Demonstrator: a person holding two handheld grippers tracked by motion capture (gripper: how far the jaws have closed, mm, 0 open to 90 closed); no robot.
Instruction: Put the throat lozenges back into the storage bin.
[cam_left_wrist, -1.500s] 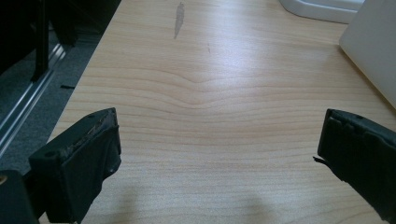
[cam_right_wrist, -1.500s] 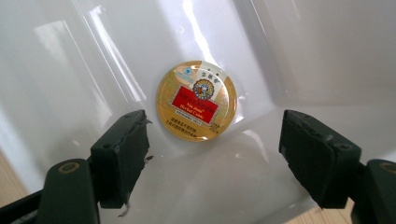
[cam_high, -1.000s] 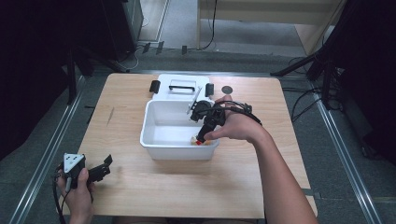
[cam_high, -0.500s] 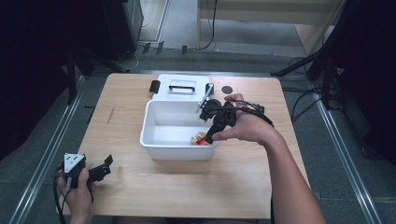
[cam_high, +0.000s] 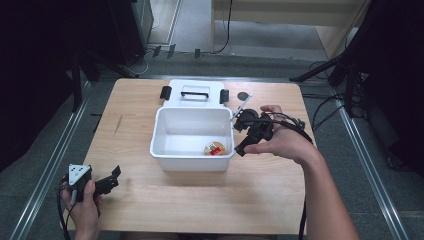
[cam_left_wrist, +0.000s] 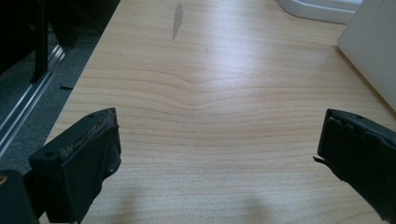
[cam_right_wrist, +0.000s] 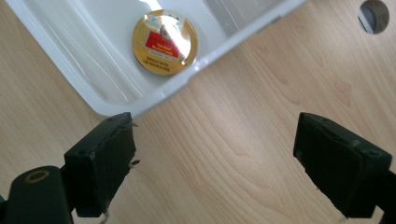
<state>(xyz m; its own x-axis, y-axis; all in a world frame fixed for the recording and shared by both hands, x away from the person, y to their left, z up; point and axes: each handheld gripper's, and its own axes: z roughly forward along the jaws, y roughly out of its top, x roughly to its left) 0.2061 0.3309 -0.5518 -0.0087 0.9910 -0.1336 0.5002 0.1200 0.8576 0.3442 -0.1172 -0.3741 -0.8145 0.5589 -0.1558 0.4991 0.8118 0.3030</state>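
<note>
1. Right gripper: the two black jaws stand wide apart with nothing between them, over bare wood just outside the container's rim; they have just been opening
2. Right gripper seen from the high view: held in the person's right hand just beside the right wall of the container, jaws pointing down and towards it
3. Round gold tin with a red label: lies flat on the container floor near its front right corner, apart from both jaws
4. White rectangular plastic container: open-topped, at the middle of the light wooden table
5. White lid with a black handle and black clips: flat on the table, touching the container's far side
6. Left gripper: jaws wide apart, empty, over bare wood; a white container wall shows at upper right
7. Left gripper in the high view: held by the left hand at the near left table edge, well apart from the container
</note>
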